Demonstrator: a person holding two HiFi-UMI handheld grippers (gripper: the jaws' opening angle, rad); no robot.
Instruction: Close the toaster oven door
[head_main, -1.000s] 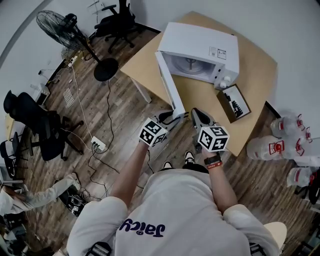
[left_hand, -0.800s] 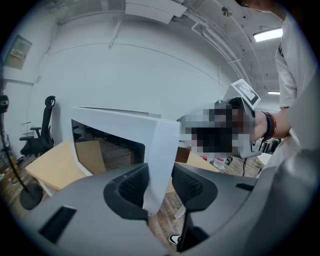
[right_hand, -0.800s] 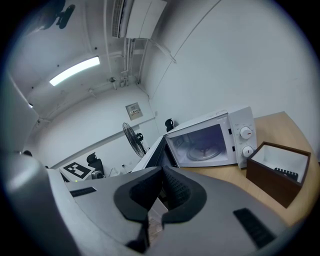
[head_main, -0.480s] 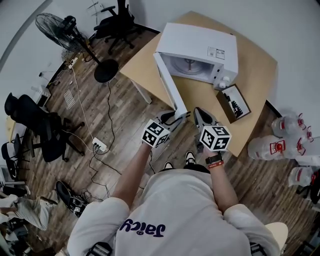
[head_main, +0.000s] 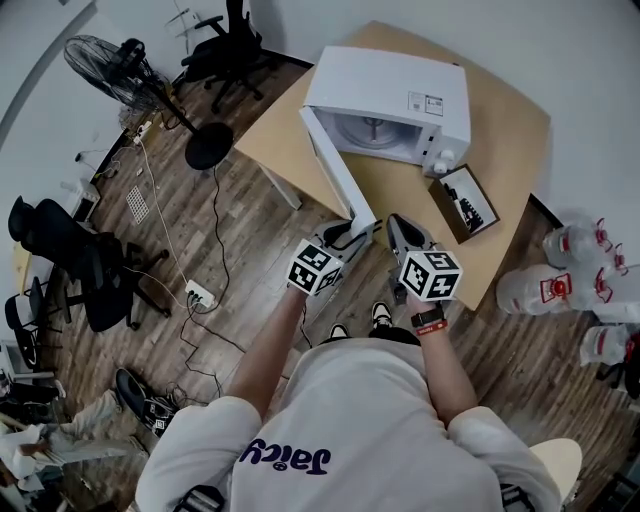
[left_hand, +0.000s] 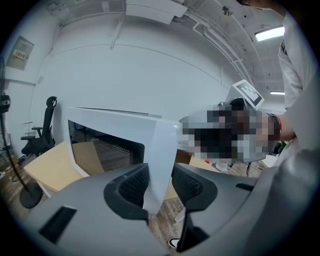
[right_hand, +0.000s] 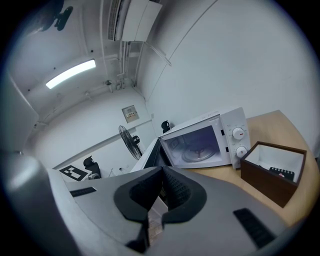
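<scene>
Microwave door (head_main: 337, 170): flat white panel, swung open toward 5 o'clock.
Left gripper (left_hand: 159, 175): ribbed black pads clamp the door's free edge.
Right gripper (right_hand: 162, 170): clenched, empty.

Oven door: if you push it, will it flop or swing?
Probably swings, not flops: the door looks like a stiff white panel hinged to the oven. It is likely easy to push. Its smooth-looking face may be slippery.
</scene>
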